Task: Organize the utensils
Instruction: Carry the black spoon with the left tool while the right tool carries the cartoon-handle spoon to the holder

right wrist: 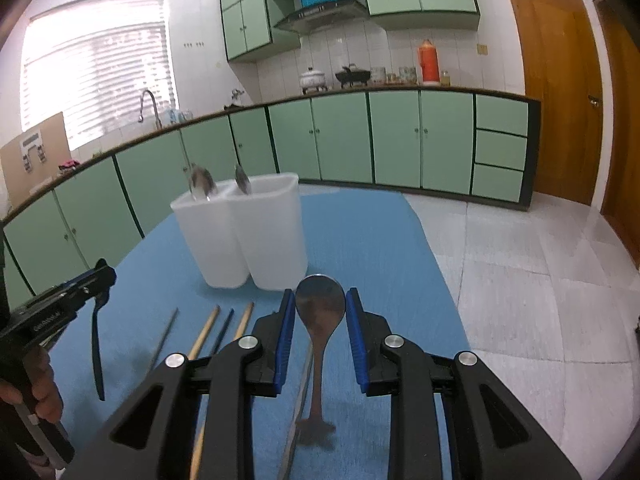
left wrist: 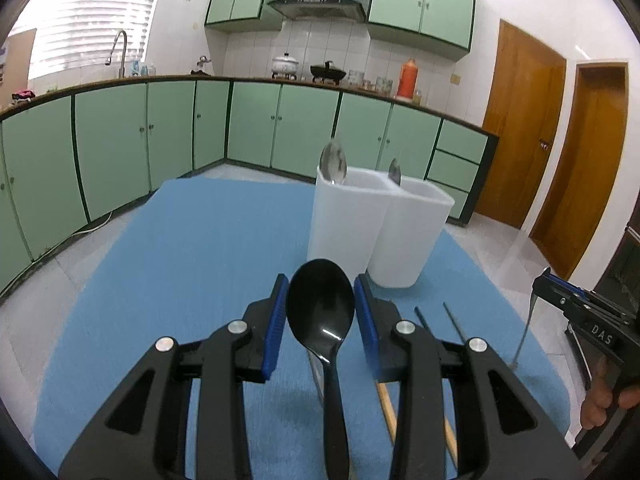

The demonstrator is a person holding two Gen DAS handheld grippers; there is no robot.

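While both spoons were held off the mat:
black spoon (left wrist: 321,312): bowl clamped between left gripper (left wrist: 320,300) pads, handle hanging down.
metal spoon (right wrist: 320,300): bowl pinched by right gripper (right wrist: 320,312), handle hanging.
white holder (left wrist: 376,220): two compartments, a spoon seen standing in each, just ahead.
chopsticks (right wrist: 208,328): laid on blue mat (left wrist: 180,260), near holder.

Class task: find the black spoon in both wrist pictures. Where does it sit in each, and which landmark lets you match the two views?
Left wrist view: the black spoon fills the lower centre, bowl up between the left tongs.
Right wrist view: it hangs thin and edge-on at the left edge, below the left tongs.
Shared landmark: the white twin-compartment holder on the blue mat.
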